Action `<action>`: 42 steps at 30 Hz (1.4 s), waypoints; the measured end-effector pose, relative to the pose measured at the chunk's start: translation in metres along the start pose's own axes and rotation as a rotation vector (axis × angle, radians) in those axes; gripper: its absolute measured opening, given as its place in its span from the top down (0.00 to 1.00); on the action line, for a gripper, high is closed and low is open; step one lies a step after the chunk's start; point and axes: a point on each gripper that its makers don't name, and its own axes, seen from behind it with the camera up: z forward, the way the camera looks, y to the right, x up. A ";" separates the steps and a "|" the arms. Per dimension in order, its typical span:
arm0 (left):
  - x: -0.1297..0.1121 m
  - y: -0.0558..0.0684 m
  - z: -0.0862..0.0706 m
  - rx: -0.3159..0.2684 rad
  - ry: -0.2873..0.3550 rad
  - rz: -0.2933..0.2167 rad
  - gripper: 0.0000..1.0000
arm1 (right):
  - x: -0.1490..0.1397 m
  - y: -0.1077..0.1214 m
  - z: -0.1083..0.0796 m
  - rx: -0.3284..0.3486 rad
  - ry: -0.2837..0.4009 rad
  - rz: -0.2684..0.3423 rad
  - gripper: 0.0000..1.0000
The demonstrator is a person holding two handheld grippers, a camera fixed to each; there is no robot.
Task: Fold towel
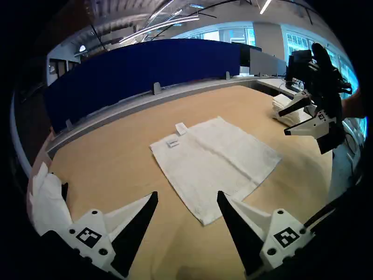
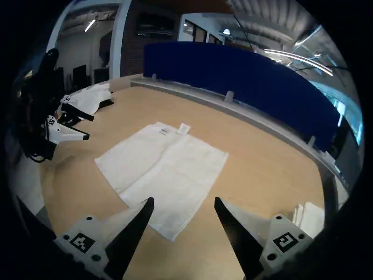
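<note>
A white towel [image 1: 214, 161] lies spread flat on the wooden table [image 1: 116, 158], with two small tags near its far edge. In the left gripper view my left gripper [image 1: 186, 200] is open just above the towel's near corner, nothing between its fingers. The right gripper [image 1: 289, 122] shows far off at the right, raised above the table, jaws apart. In the right gripper view the same towel [image 2: 163, 165] lies ahead, and my right gripper [image 2: 183, 205] is open over its near edge. The left gripper [image 2: 79, 123] hangs at the far left, held by a hand.
A blue partition [image 1: 140, 74] runs along the table's far side. A stack of folded white towels [image 1: 291, 109] sits at the right end of the table, also visible as the stack [image 2: 310, 217]. Crumpled white cloth [image 1: 46, 200] lies at the left edge.
</note>
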 end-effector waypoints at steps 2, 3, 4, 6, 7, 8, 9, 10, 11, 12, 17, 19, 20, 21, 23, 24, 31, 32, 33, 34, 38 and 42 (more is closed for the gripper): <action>-0.008 0.003 0.003 -0.011 -0.018 0.002 0.06 | -0.007 -0.003 0.004 0.006 -0.015 0.000 0.00; -0.011 0.005 0.005 -0.016 -0.027 0.003 0.06 | -0.011 -0.004 0.006 0.009 -0.022 0.000 0.00; -0.015 0.006 0.006 -0.020 -0.036 0.002 0.06 | -0.014 -0.005 0.007 0.013 -0.029 0.000 0.00; -0.021 0.008 0.009 -0.029 -0.054 0.001 0.06 | -0.021 -0.007 0.010 0.019 -0.044 0.000 0.00; -0.024 0.009 0.011 -0.032 -0.061 0.000 0.06 | -0.024 -0.008 0.012 0.022 -0.051 0.000 0.00; -0.027 0.010 0.013 -0.036 -0.068 -0.001 0.06 | -0.028 -0.009 0.013 0.025 -0.059 0.000 0.00; -0.029 0.011 0.014 -0.039 -0.074 -0.002 0.06 | -0.031 -0.010 0.014 0.028 -0.066 0.000 0.00; -0.031 0.011 0.016 -0.043 -0.080 -0.005 0.06 | -0.034 -0.011 0.016 0.030 -0.074 0.001 0.00; -0.034 0.012 0.018 -0.047 -0.087 -0.007 0.06 | -0.038 -0.012 0.017 0.033 -0.083 0.002 0.00; -0.036 0.013 0.020 -0.050 -0.093 -0.009 0.06 | -0.041 -0.012 0.018 0.035 -0.090 0.004 0.00; -0.046 0.016 0.028 -0.065 -0.128 -0.018 0.06 | -0.055 -0.014 0.023 0.038 -0.120 0.014 0.00; -0.050 0.018 0.031 -0.071 -0.145 -0.024 0.06 | -0.061 -0.014 0.024 0.040 -0.133 0.017 0.00; -0.053 0.019 0.032 -0.074 -0.156 -0.028 0.06 | -0.064 -0.014 0.025 0.041 -0.141 0.018 0.00; -0.055 0.020 0.034 -0.076 -0.164 -0.030 0.06 | -0.067 -0.015 0.026 0.043 -0.147 0.019 0.01; -0.059 0.021 0.036 -0.079 -0.176 -0.029 0.06 | -0.073 -0.016 0.027 0.048 -0.158 0.022 0.02; -0.060 0.022 0.037 -0.081 -0.181 -0.028 0.06 | -0.075 -0.016 0.028 0.050 -0.163 0.023 0.02; -0.065 0.031 0.040 -0.104 -0.202 -0.021 0.07 | -0.088 -0.019 0.030 0.065 -0.188 0.018 0.05; -0.066 0.032 0.040 -0.108 -0.205 -0.022 0.08 | -0.090 -0.020 0.030 0.069 -0.191 0.017 0.06; -0.066 0.033 0.040 -0.110 -0.207 -0.023 0.09 | -0.091 -0.020 0.030 0.072 -0.193 0.015 0.07; -0.067 0.033 0.040 -0.110 -0.209 -0.024 0.09 | -0.092 -0.021 0.030 0.076 -0.195 0.014 0.07; -0.070 0.035 0.041 -0.112 -0.219 -0.027 0.14 | -0.096 -0.022 0.030 0.087 -0.203 0.011 0.14; -0.073 0.036 0.044 -0.105 -0.229 -0.022 0.22 | -0.099 -0.023 0.031 0.103 -0.208 0.010 0.24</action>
